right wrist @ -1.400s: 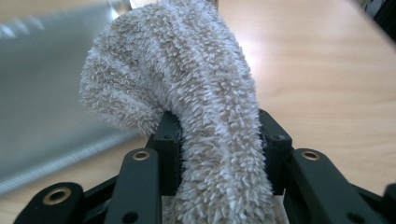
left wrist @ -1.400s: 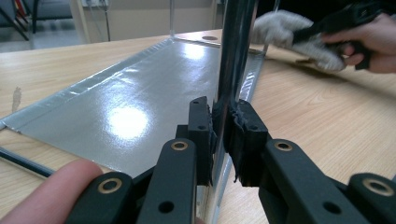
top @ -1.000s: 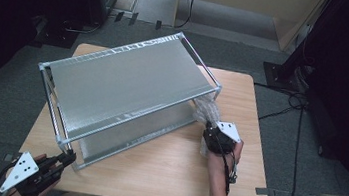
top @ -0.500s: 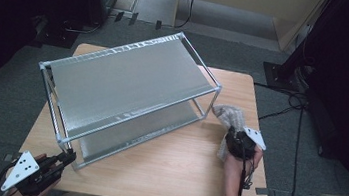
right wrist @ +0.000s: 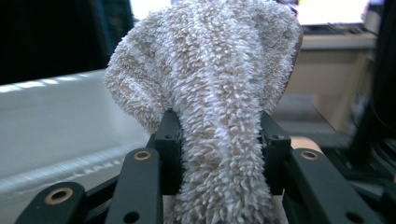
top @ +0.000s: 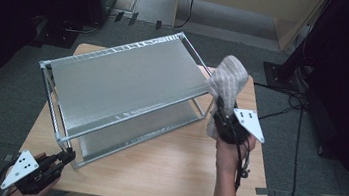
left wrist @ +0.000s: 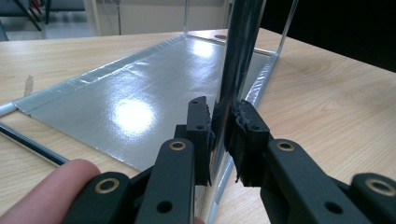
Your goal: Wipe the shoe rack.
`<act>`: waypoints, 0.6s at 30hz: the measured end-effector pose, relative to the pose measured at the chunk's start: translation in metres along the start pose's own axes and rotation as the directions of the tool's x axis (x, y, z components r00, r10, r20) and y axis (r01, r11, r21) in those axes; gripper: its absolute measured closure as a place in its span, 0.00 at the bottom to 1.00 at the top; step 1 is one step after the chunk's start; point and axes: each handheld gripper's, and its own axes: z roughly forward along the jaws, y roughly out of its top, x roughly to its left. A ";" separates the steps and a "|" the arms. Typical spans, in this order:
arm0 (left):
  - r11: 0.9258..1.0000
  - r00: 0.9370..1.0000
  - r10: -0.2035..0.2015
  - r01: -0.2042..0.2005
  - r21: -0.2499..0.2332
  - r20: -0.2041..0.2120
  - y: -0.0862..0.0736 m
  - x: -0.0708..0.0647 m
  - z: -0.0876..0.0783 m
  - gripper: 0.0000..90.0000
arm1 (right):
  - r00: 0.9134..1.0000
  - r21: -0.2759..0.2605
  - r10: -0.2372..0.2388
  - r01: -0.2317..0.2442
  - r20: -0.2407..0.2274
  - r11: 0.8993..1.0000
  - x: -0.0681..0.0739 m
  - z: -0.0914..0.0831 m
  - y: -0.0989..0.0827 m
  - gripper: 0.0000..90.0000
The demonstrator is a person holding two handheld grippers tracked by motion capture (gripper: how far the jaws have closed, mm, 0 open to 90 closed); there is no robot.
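R tongs [top: 224, 111] grip cloth [top: 228, 79]; L tongs [top: 65, 157] clamp rack [top: 124, 79] corner.

A brown wooden desk [top: 173, 173] is standing on a grey carpet [top: 7, 92]. Black cables [top: 298, 143] are lying on the carpet at the right side of the desk. A dark stand [top: 292, 62] is rising behind the desk's far right corner. A pale wooden board [top: 245, 1] is running along the back of the room.

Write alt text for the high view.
A two-shelf metal rack stands on a wooden table. The right gripper holds a fluffy cloth up beside its top shelf; the left gripper clamps a near corner post.
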 end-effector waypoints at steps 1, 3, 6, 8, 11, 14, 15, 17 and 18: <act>1.000 1.000 0.001 -0.001 0.000 -0.001 0.000 0.000 0.000 0.88 | 1.000 -0.005 -0.019 0.019 -0.018 1.000 0.007 0.004 0.003 0.67; 1.000 1.000 0.002 -0.002 0.000 -0.001 0.000 0.000 0.000 0.88 | 0.998 -0.024 -0.028 0.027 -0.052 0.999 0.017 0.014 0.009 0.67; 1.000 1.000 0.004 -0.004 0.000 0.003 -0.001 0.001 0.001 0.88 | 0.996 -0.004 -0.035 0.035 -0.085 0.999 0.033 0.034 0.017 0.67; 1.000 1.000 0.007 -0.007 0.004 0.003 -0.001 0.001 0.000 0.88 | 0.990 0.021 -0.065 0.068 -0.123 0.997 0.046 0.048 0.020 0.67; 1.000 1.000 0.007 -0.007 0.009 0.000 -0.001 0.001 0.001 0.88 | 0.981 0.112 -0.108 0.127 -0.163 0.986 0.060 0.069 0.014 0.72; 1.000 1.000 0.005 -0.005 0.015 0.002 -0.002 0.002 0.001 0.87 | 0.976 0.154 -0.136 0.163 -0.173 0.975 0.065 0.077 0.004 0.76; 1.000 1.000 0.007 -0.007 0.018 -0.003 -0.003 0.002 0.001 0.87 | 0.976 0.163 -0.120 0.150 -0.181 0.975 0.063 0.076 0.004 0.77; 1.000 1.000 0.002 -0.002 0.017 -0.002 -0.003 0.003 0.002 0.87 | 0.973 0.189 -0.102 0.142 -0.206 0.972 0.061 0.072 0.006 0.78; 1.000 1.000 0.004 -0.004 0.018 -0.005 -0.003 0.003 0.002 0.87 | 0.972 0.201 -0.110 0.153 -0.209 0.968 0.060 0.069 0.007 0.78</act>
